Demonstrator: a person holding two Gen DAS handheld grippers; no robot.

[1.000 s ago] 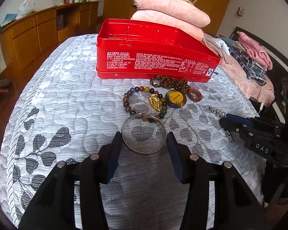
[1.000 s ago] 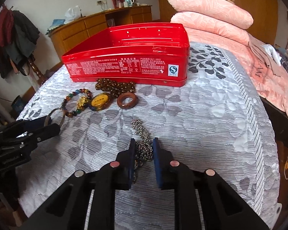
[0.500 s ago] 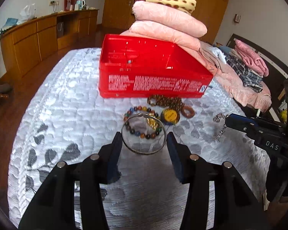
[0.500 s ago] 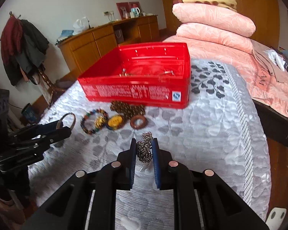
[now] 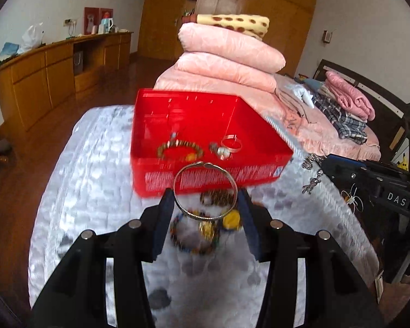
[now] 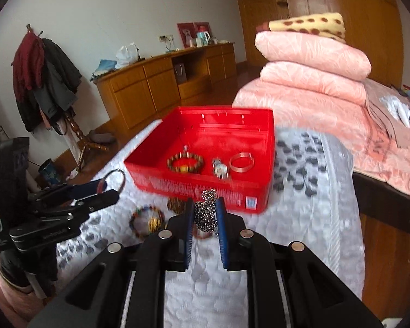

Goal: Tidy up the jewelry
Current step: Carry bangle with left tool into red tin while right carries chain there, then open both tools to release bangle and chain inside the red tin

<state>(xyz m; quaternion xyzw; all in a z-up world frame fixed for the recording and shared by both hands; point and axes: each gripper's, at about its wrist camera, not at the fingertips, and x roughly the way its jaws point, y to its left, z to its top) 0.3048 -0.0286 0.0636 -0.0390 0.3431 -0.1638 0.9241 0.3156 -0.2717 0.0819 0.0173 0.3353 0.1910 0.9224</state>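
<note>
My left gripper (image 5: 205,203) is shut on a silver bangle (image 5: 205,190) and holds it in the air in front of the open red tin box (image 5: 205,175). My right gripper (image 6: 204,211) is shut on a bunched silver chain (image 6: 205,213), also lifted, near the box's front wall (image 6: 205,188). In the box lie a brown bead bracelet (image 6: 185,162), a small watch-like piece (image 6: 220,168) and a silver bangle (image 6: 242,161). On the bedspread below lie a coloured bead bracelet (image 5: 194,246), a yellow pendant (image 5: 231,222) and dark beads (image 5: 217,198).
The box stands on a white leaf-patterned bedspread (image 5: 95,180). Folded pink quilts (image 5: 232,60) are stacked behind it, clothes (image 5: 341,109) to the right. A wooden cabinet (image 5: 54,73) runs along the left wall; the bed edge (image 6: 352,218) drops off at the right.
Both grippers have risen from the bedspread with their pieces and moved toward the box; its inside now shows from above.
</note>
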